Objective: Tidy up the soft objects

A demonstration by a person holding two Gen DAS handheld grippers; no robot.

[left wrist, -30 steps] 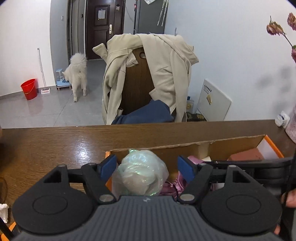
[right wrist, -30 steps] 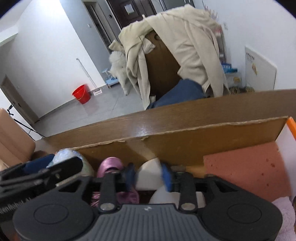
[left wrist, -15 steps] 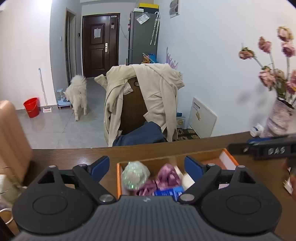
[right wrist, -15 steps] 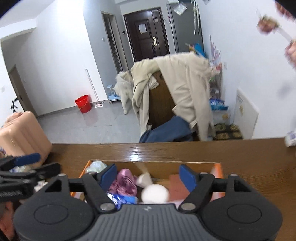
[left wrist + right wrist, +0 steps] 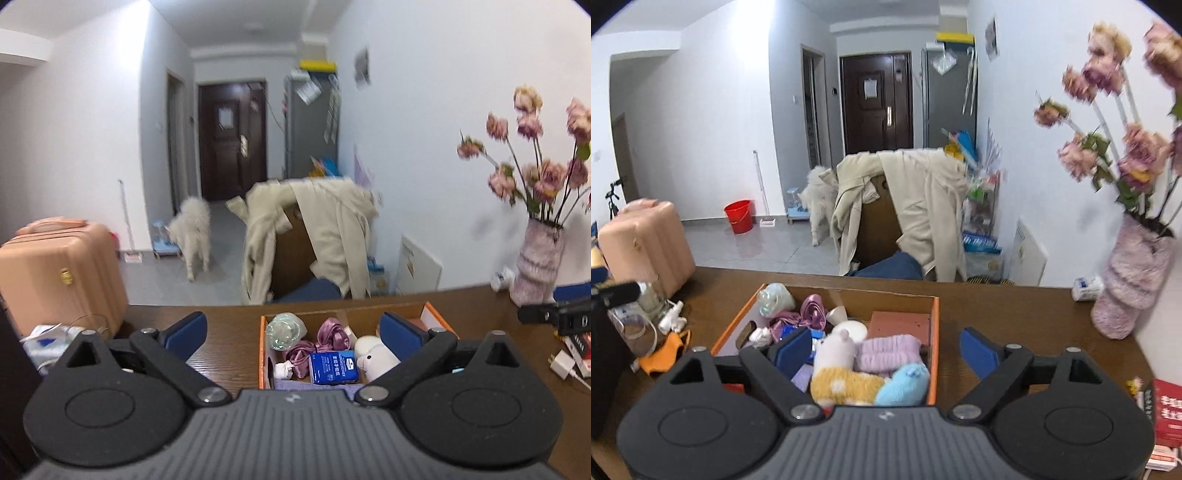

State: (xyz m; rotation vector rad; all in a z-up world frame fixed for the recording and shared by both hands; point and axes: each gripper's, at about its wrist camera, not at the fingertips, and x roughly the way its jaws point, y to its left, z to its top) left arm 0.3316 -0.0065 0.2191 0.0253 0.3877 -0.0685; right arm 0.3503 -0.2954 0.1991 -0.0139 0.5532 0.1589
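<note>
We held the left gripper (image 5: pixel 291 328) and right gripper (image 5: pixel 886 350) above the table (image 5: pixel 997 306), jaws opening wide on nothing (both empty), since the soft objects (image 5: pixel 868 369) lay gathered inside the orange-rimmed cardboard box (image 5: pixel 935 332).

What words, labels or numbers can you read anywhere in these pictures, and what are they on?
None can be read.
Blue packet in the cardboard box: white print, too blurred.
Red book at the table edge: white characters, cut off and blurred.
Papers on the dark door: too small.
</note>
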